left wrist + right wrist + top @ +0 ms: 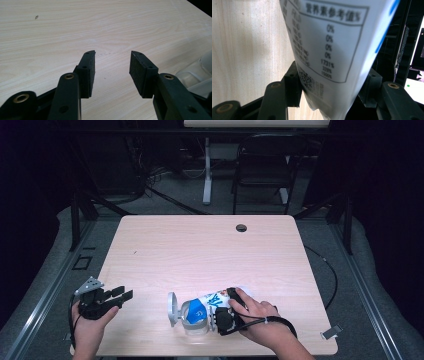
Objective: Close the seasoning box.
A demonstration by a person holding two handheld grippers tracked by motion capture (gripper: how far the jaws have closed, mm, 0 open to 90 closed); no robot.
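Observation:
A white and blue pouch (212,301) lies tilted near the table's front edge, and my right gripper (226,314) is shut on it. In the right gripper view the pouch (329,45) shows a printed nutrition table, with a black pad pressed against each of its sides around my right gripper (332,73). The pouch's left end meets a clear jar (194,322) whose round lid (172,308) stands open. My left gripper (121,295) hovers at the front left, held in a hand. Its jaws stand open with nothing between them (112,56).
The light wooden table (200,250) has a cable hole (241,227) at the back. The clear jar (197,72) shows at the right edge of the left gripper view. A black chair (265,165) and a desk leg (207,170) stand beyond the table.

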